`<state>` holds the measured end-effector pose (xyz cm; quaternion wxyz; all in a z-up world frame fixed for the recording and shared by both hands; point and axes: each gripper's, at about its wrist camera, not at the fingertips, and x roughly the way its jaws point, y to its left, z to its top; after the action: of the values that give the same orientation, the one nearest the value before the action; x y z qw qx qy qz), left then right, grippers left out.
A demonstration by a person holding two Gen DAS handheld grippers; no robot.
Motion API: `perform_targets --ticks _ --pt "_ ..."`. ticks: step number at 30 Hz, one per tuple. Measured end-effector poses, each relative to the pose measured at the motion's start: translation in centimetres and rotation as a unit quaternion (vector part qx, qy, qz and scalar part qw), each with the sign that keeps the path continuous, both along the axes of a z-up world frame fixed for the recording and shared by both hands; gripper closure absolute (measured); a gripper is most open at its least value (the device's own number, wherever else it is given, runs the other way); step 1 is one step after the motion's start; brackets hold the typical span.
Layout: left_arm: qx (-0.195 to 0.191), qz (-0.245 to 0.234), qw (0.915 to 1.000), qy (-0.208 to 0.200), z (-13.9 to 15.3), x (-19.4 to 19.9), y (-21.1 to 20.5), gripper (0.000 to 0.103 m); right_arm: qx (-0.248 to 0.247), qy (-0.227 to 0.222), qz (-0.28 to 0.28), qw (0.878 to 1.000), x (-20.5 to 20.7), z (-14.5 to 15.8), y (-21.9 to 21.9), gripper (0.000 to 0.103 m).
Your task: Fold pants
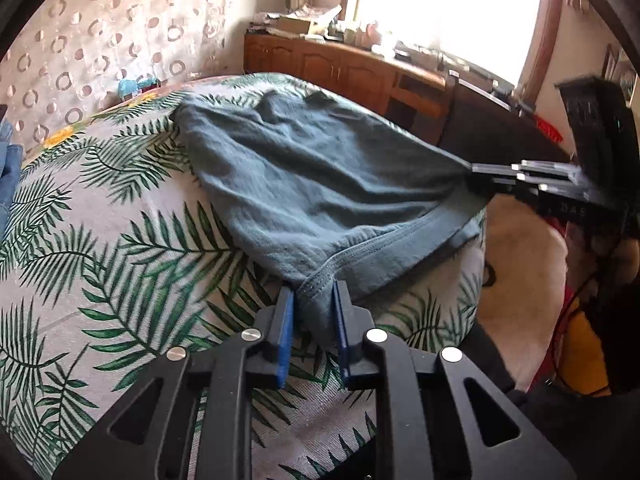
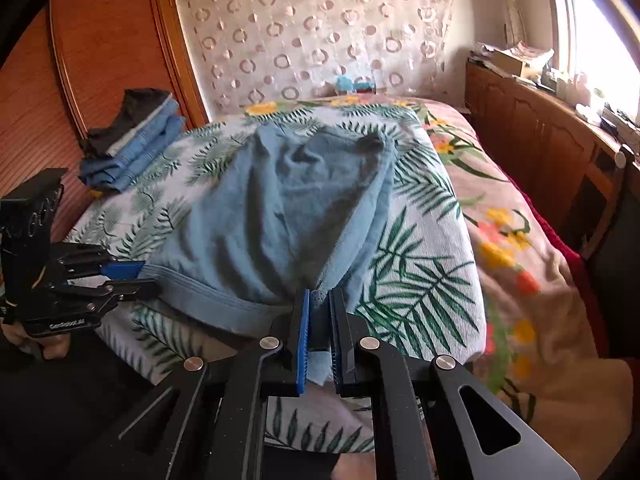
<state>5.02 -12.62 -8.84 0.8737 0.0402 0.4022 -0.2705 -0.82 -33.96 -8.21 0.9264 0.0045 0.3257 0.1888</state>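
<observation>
A sunlit bedroom with ring-patterned wallpaper point(image 2: 320, 40) is seen, its bed point(image 2: 420, 264) covered by a palm-leaf spread, with a wooden cabinet point(image 2: 540, 136) along the window side. The blue-grey pants point(image 2: 272, 216) are spread rumpled across the bed, waistband toward the near edge. A stack of folded clothes point(image 2: 132, 144) is set at the far left of the bed, well apart from the pants. One waistband corner is pinched between the blue pads of the left tool point(image 1: 312, 300), narrowed onto the cloth; the other corner is clamped in the right tool point(image 2: 319, 304), likewise drawn nearly closed on the fabric.
</observation>
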Motion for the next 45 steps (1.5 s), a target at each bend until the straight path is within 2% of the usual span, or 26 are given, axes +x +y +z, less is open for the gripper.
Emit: perform_targets --ticks 2,6,10,12,13,17,20,25,30,32,34,35,36,40,45 --pt "-0.007 0.004 1.0000 -0.004 0.5 -0.1 0.5 0.084 0.001 -0.001 0.004 1.000 -0.4 0.1 0.1 0.094" --pt "0.001 0.009 0.9999 0.004 0.2 0.1 0.7 0.084 -0.005 0.010 0.015 1.000 -0.9 -0.4 0.7 0.094" --pt "0.006 0.013 0.9997 0.020 -0.7 0.5 0.6 0.084 -0.008 0.034 0.005 0.999 -0.5 -2.0 0.5 0.094" --pt "0.006 0.012 0.9996 0.025 -0.9 0.6 0.6 0.081 -0.012 0.032 -0.007 0.999 -0.5 -2.4 0.4 0.093" --pt "0.009 0.015 0.9996 0.025 -1.0 0.6 0.6 0.079 -0.016 0.030 -0.012 0.999 -0.5 -2.5 0.4 0.092" --pt "0.009 0.020 0.9993 0.029 -1.2 0.9 0.7 0.075 -0.037 0.033 -0.034 0.998 -0.1 -3.1 0.6 0.076" --pt "0.006 0.023 0.9992 0.031 -1.3 1.0 0.8 0.073 -0.024 0.036 -0.037 0.998 0.1 -3.4 0.5 0.072" --pt "0.007 0.023 0.9993 0.027 -1.3 1.1 0.6 0.072 0.015 0.054 -0.033 0.998 0.5 -3.6 0.4 0.072" --pt "-0.002 0.019 0.9995 0.026 -1.4 1.1 0.8 0.072 0.021 0.055 -0.028 0.998 0.7 -3.4 0.6 0.072" --pt "-0.012 0.016 0.9994 0.026 -1.5 1.1 0.9 0.082 0.022 0.054 -0.026 0.998 1.0 -3.5 0.7 0.072" --pt "-0.013 0.020 0.9995 0.022 -1.4 1.1 0.8 0.086 0.029 0.055 -0.020 0.998 0.9 -3.6 0.6 0.076" --pt "-0.010 0.019 0.9996 0.018 -1.2 1.0 0.7 0.089 0.044 0.056 -0.017 0.997 0.9 -3.7 0.4 0.084" --pt "-0.009 0.019 0.9997 0.013 -0.9 0.8 0.7 0.090 0.056 0.056 -0.017 0.997 0.8 -3.8 0.3 0.087" --pt "-0.023 0.024 0.9994 -0.011 1.4 0.5 1.4 0.091 0.070 0.034 -0.016 0.997 0.3 -3.3 0.7 0.088" --pt "-0.056 0.039 0.9961 -0.055 6.1 0.1 3.4 0.092 0.076 -0.014 0.008 0.997 -0.1 0.3 1.6 0.088"
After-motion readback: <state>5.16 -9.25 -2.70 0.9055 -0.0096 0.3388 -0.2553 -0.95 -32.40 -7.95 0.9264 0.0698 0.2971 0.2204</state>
